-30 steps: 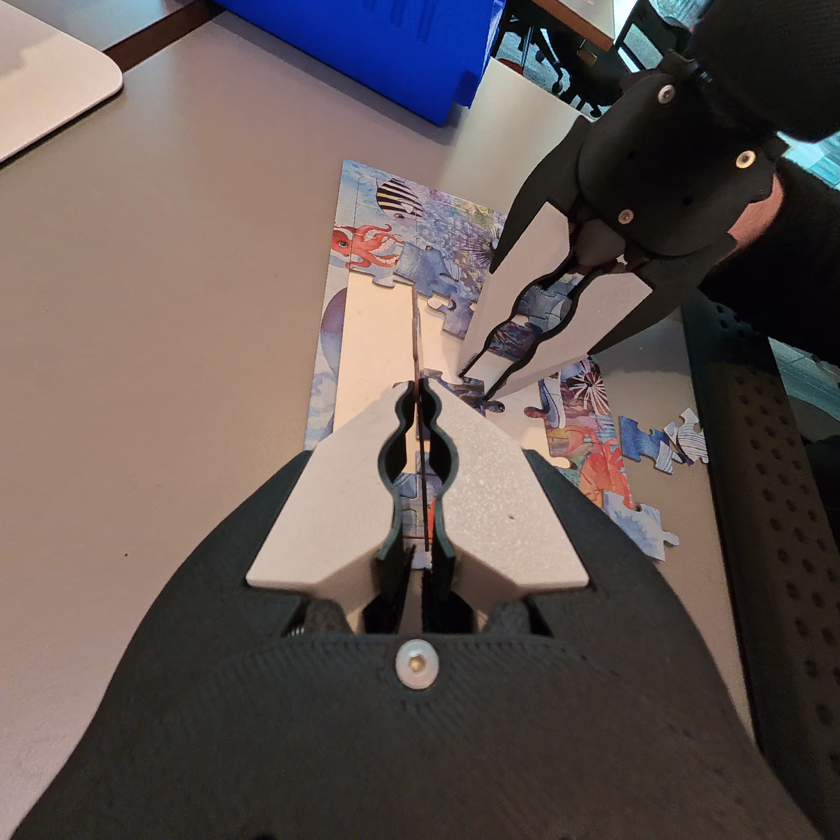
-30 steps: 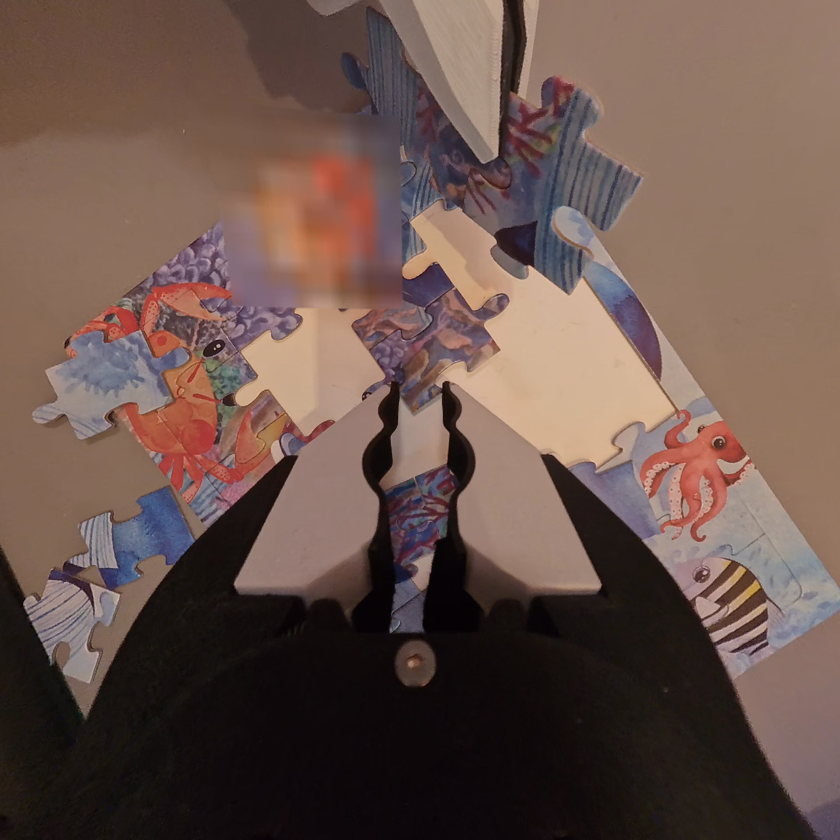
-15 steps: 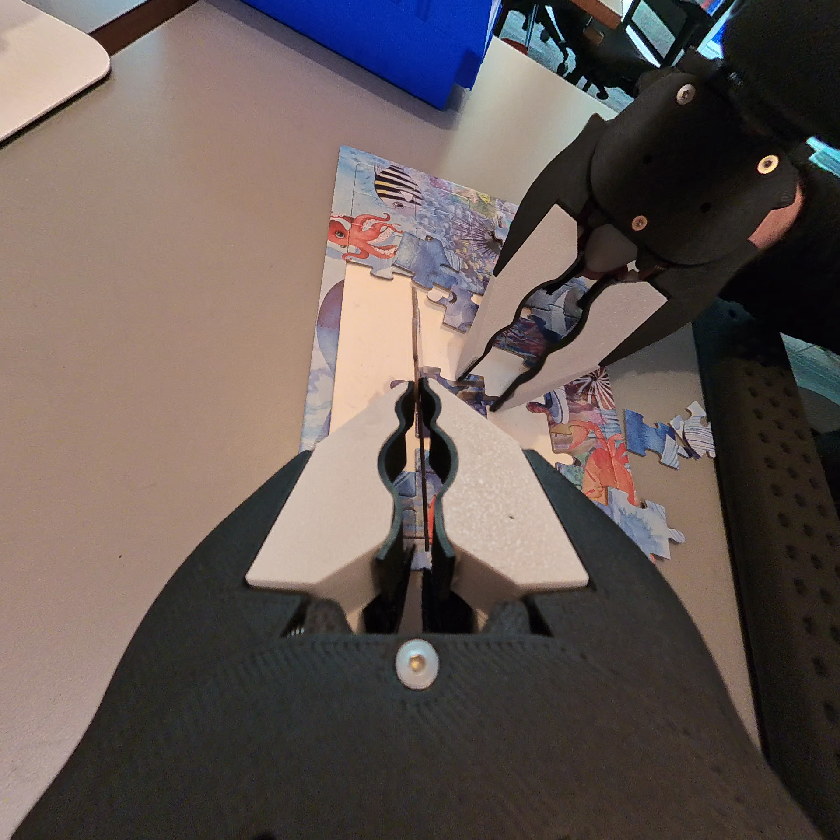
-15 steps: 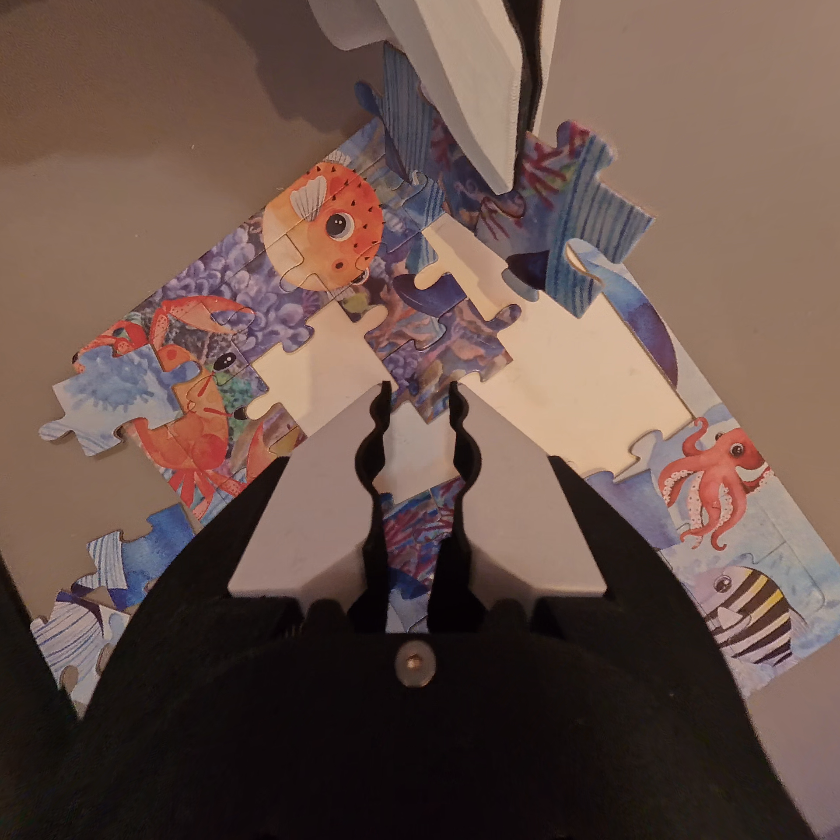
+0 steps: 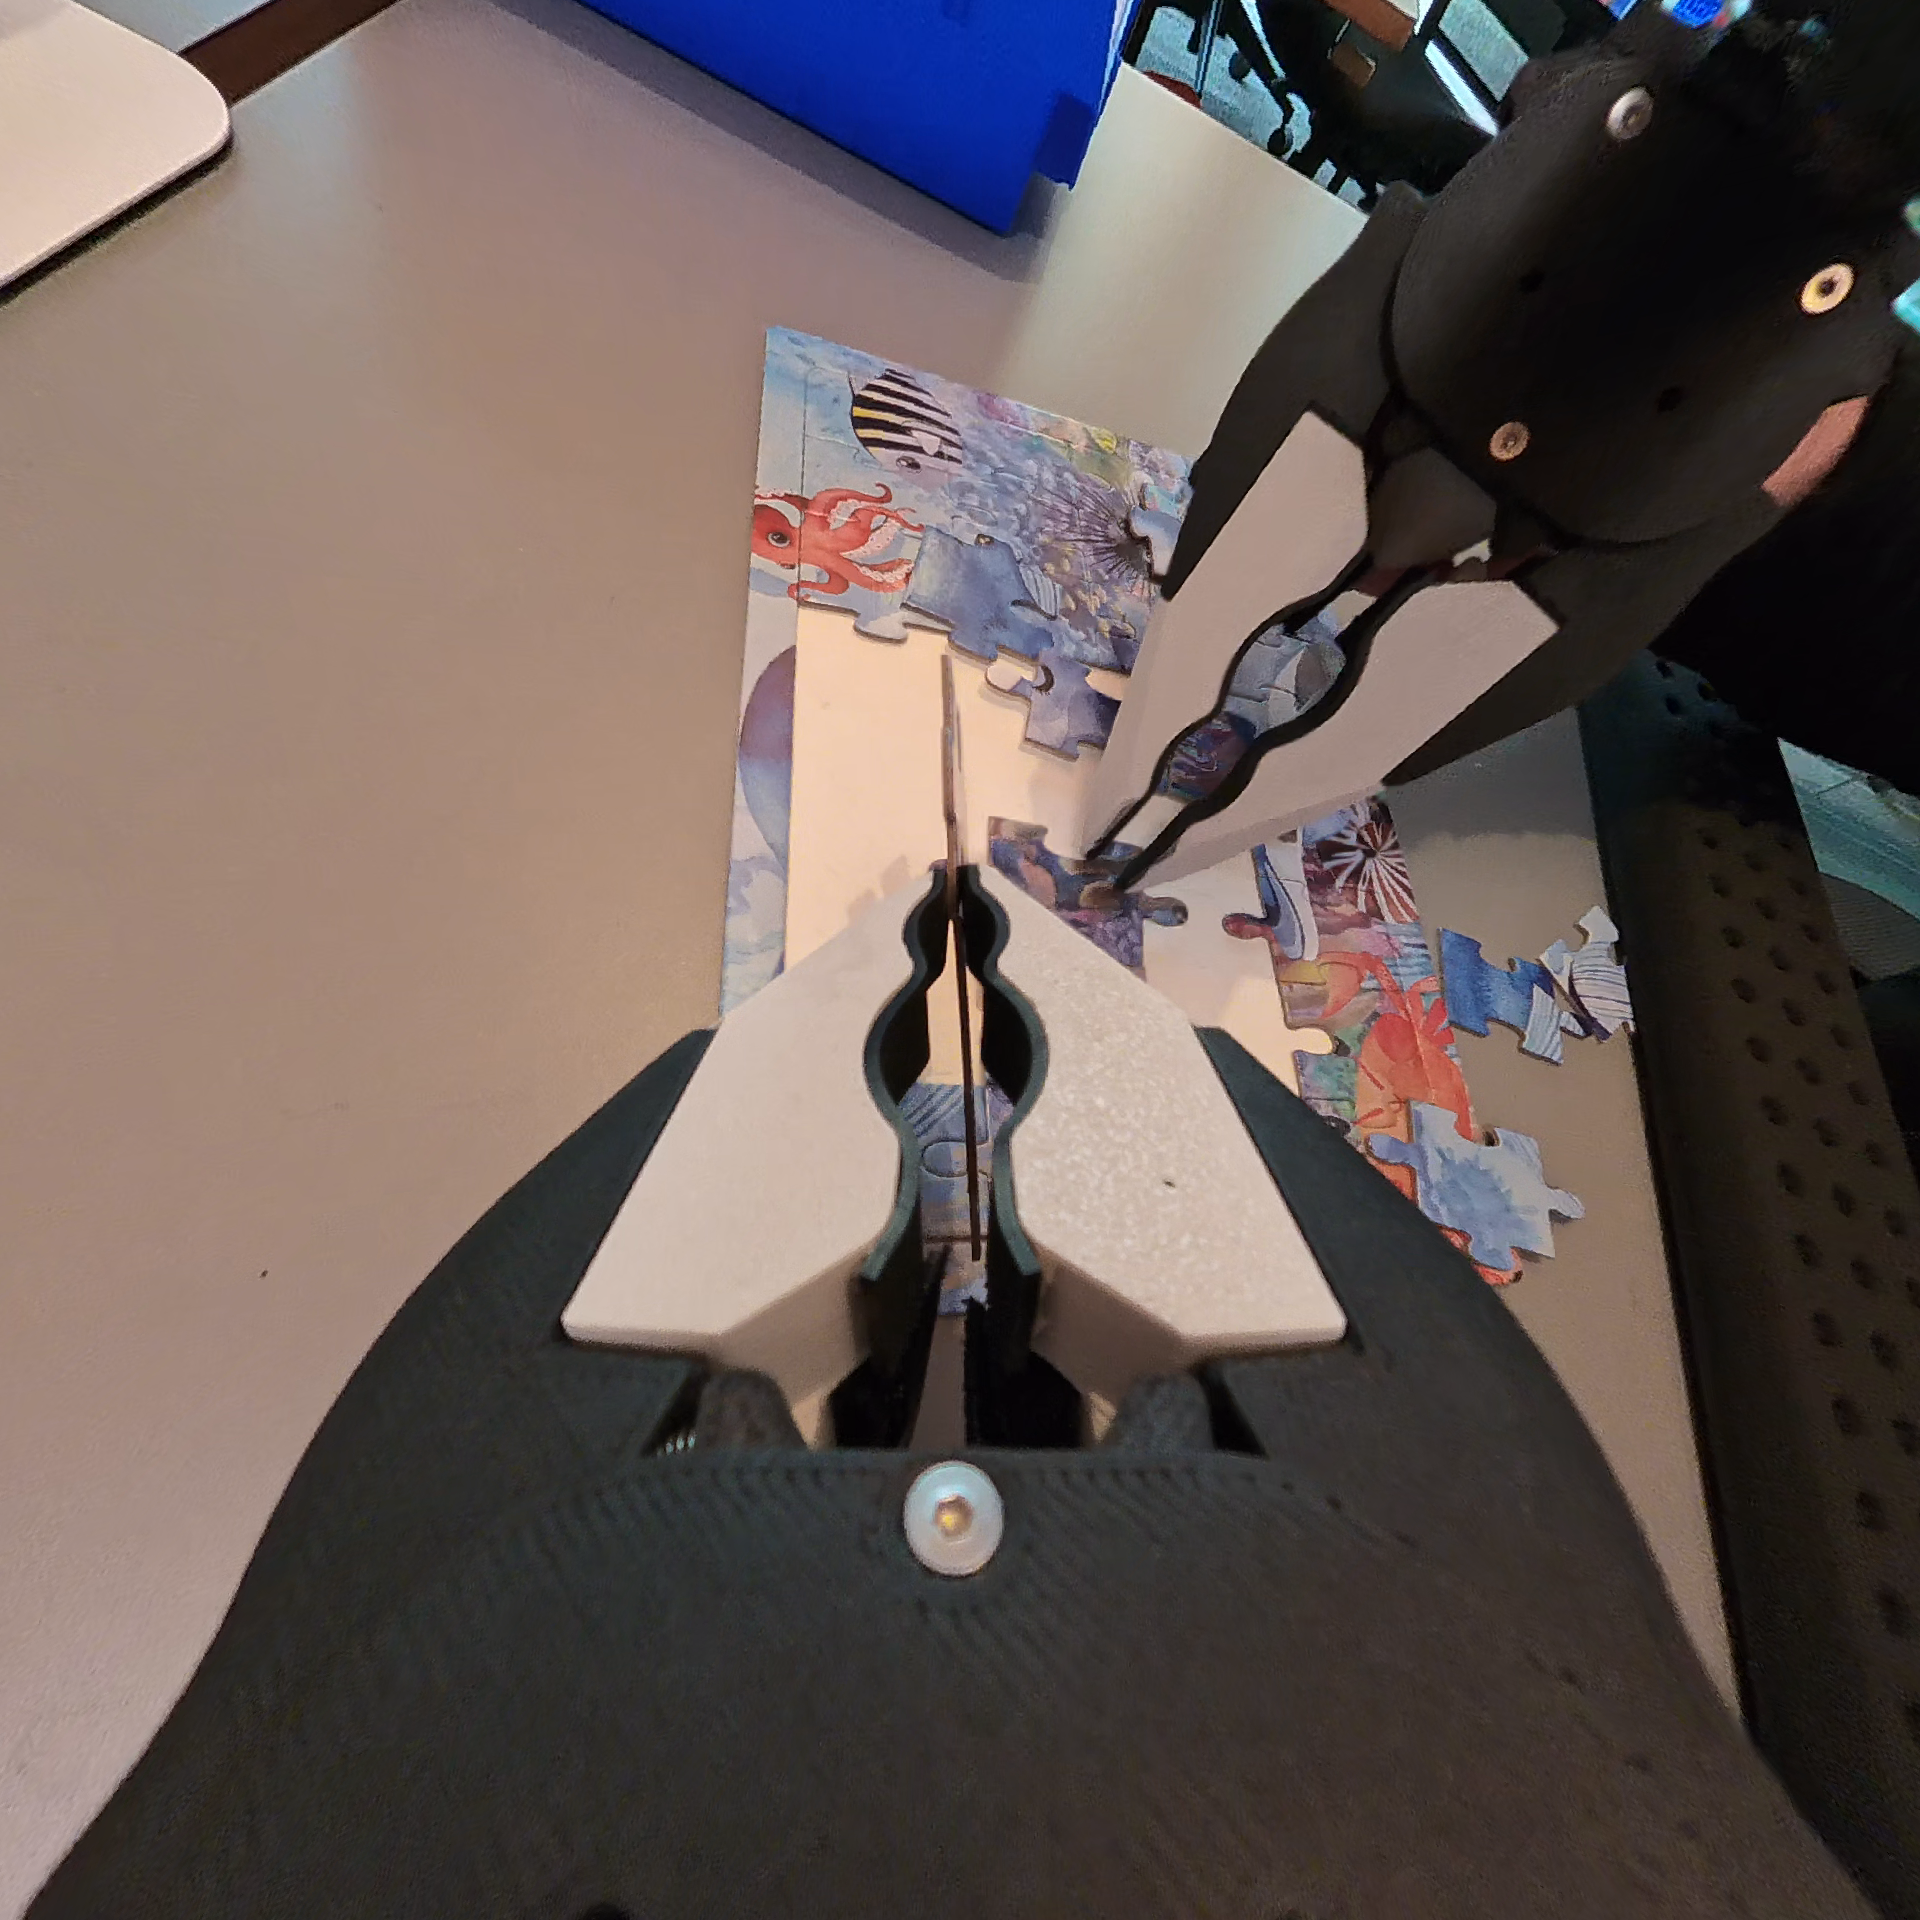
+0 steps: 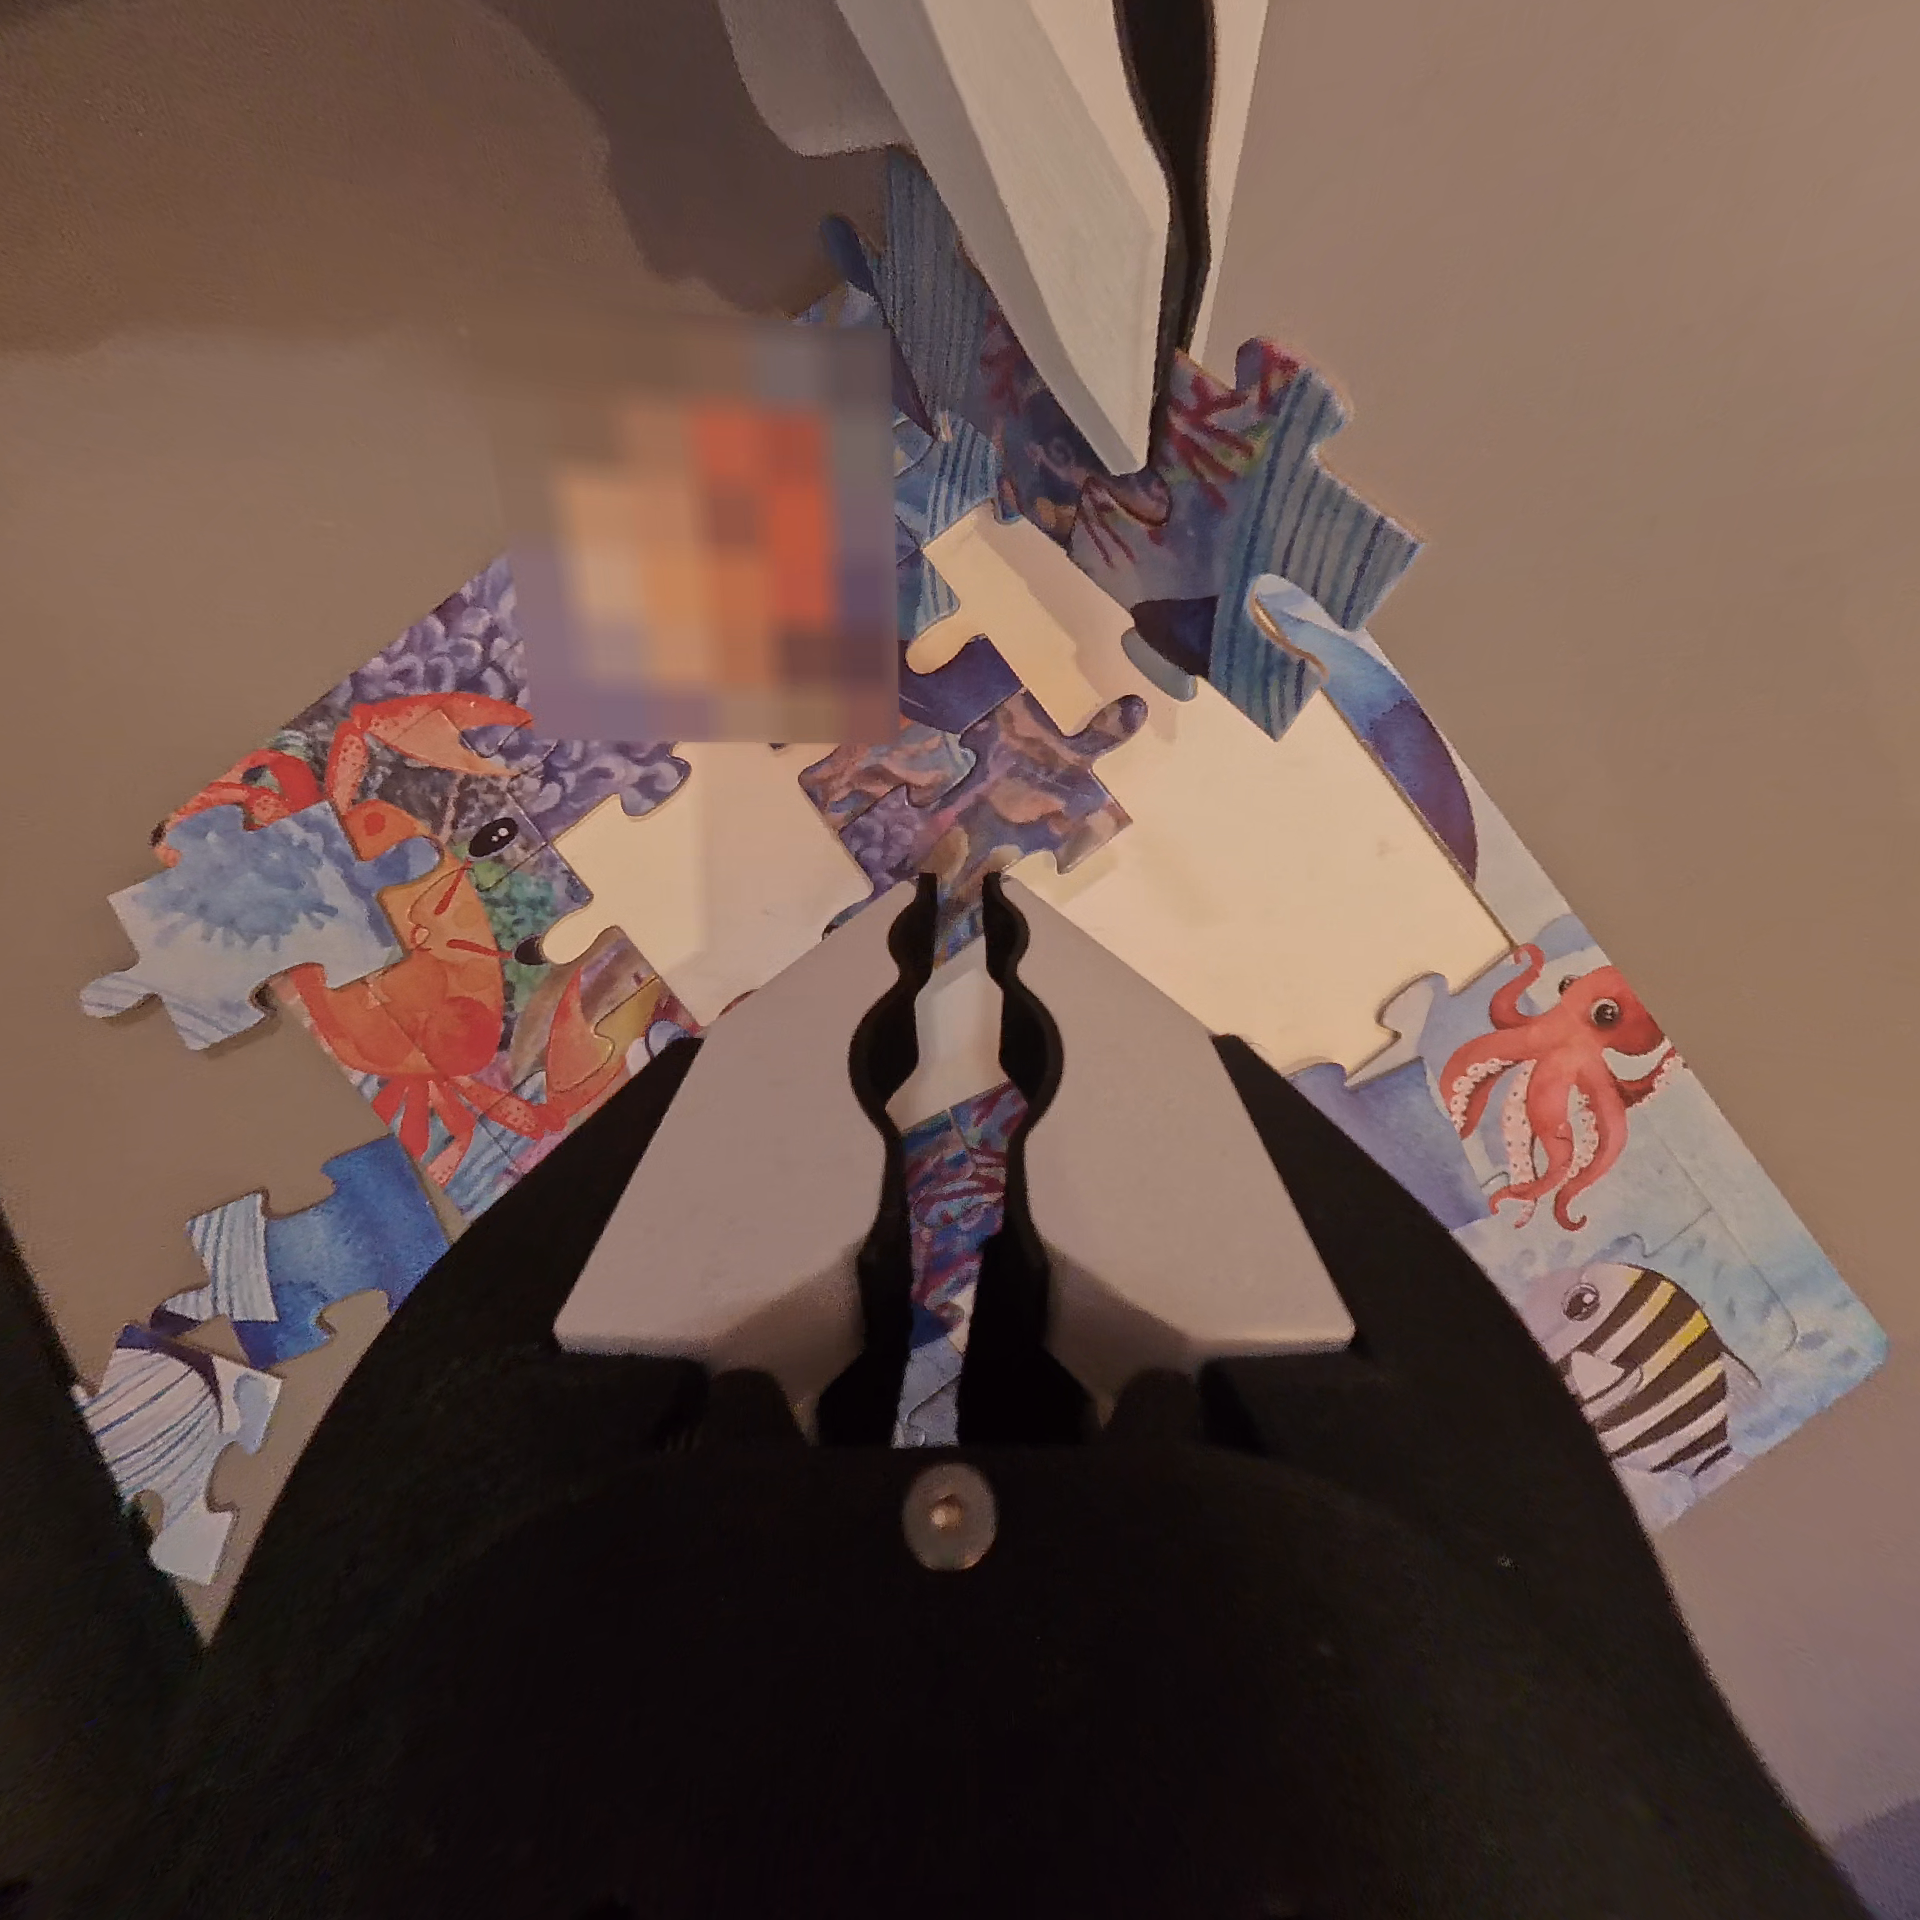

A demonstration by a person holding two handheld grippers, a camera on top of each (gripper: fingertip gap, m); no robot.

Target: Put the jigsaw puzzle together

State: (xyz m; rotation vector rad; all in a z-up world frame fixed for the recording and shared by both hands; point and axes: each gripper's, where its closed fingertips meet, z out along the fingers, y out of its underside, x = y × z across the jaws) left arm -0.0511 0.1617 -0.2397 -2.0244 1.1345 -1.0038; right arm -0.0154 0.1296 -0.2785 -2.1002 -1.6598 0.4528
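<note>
The puzzle board lies on the grey table, partly filled, with bare cream gaps in the middle. My left gripper is shut on a blue striped piece, held edge-on above the board. In the right wrist view this piece hangs over the board's far edge. My right gripper points down from the right. Its jaws are narrowed to a slit, with its tips on a purple coral piece lying in the board. That piece's near edge sits between the tips.
Loose blue pieces lie right of the board, also in the right wrist view. A pale blue piece overlaps the crab corner. A blue bin stands at the back. A black perforated surface borders the table's right side.
My right gripper has narrowed its jaws and come down onto the purple coral piece. My left gripper still holds the striped piece, slightly nearer the board.
</note>
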